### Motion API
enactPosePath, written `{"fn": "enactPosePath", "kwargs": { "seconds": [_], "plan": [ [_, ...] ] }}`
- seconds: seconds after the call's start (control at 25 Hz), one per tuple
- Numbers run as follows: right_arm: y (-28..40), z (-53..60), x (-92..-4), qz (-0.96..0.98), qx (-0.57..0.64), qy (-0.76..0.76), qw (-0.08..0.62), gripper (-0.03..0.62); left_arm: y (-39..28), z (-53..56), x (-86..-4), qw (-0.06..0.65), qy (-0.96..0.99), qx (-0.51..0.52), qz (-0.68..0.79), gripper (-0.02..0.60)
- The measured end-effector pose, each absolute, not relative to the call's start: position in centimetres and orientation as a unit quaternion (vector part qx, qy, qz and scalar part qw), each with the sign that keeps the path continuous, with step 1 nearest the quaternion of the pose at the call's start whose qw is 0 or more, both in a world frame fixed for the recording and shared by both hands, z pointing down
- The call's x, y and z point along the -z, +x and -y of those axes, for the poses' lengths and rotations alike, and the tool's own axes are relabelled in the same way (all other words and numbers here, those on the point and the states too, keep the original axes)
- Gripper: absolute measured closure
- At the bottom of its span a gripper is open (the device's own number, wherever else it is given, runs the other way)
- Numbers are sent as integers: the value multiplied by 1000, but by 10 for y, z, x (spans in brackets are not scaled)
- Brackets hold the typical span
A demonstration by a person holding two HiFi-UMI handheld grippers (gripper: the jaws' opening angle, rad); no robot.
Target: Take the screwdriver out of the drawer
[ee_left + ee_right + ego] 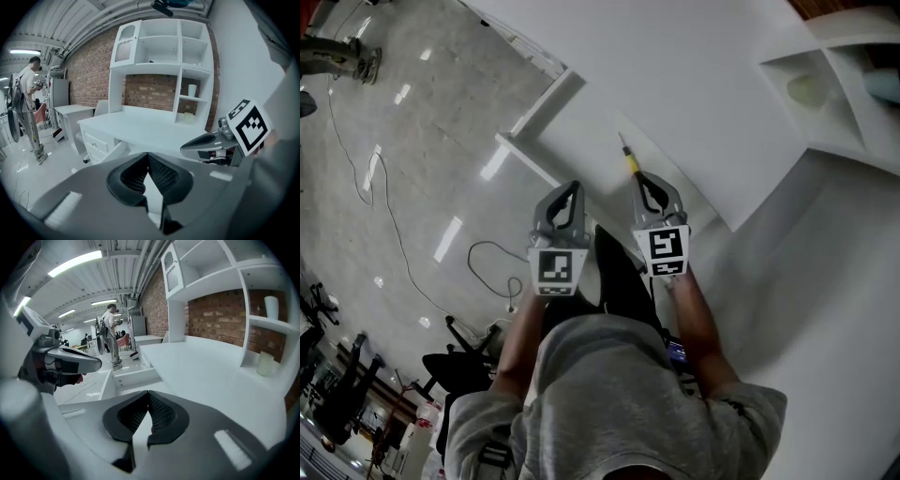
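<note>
A screwdriver (629, 161) with a yellow handle lies in the open white drawer (525, 155), its shaft pointing away from me. My right gripper (643, 180) hangs just short of the handle, jaws shut with nothing between them (148, 394). My left gripper (571, 190) is beside it on the left, over the drawer, also shut and empty (148, 157). In the right gripper view the drawer (133, 377) stands pulled out from the desk, and the screwdriver is hidden from both gripper views.
The white desk (140, 126) carries a shelf unit (159, 47) holding a cup (271, 308) and a jar (265, 364). A person (110, 329) stands far off on the floor. A cable (384, 206) and a black chair (459, 361) are to my left.
</note>
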State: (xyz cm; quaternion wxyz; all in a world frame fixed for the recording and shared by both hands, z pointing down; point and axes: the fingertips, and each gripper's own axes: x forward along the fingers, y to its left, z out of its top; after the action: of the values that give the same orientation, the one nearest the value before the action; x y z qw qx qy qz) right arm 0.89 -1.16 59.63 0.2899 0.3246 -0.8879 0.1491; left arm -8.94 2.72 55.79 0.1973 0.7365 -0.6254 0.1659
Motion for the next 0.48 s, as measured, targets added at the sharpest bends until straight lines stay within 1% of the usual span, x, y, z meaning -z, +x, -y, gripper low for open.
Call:
{"fn": "enactPosePath", "kwargs": {
  "seconds": [0.48],
  "plan": [
    [17,14,-688,872,-198,299,333,591,-76,-24,-630,253,720,-183,619,569]
  ]
}}
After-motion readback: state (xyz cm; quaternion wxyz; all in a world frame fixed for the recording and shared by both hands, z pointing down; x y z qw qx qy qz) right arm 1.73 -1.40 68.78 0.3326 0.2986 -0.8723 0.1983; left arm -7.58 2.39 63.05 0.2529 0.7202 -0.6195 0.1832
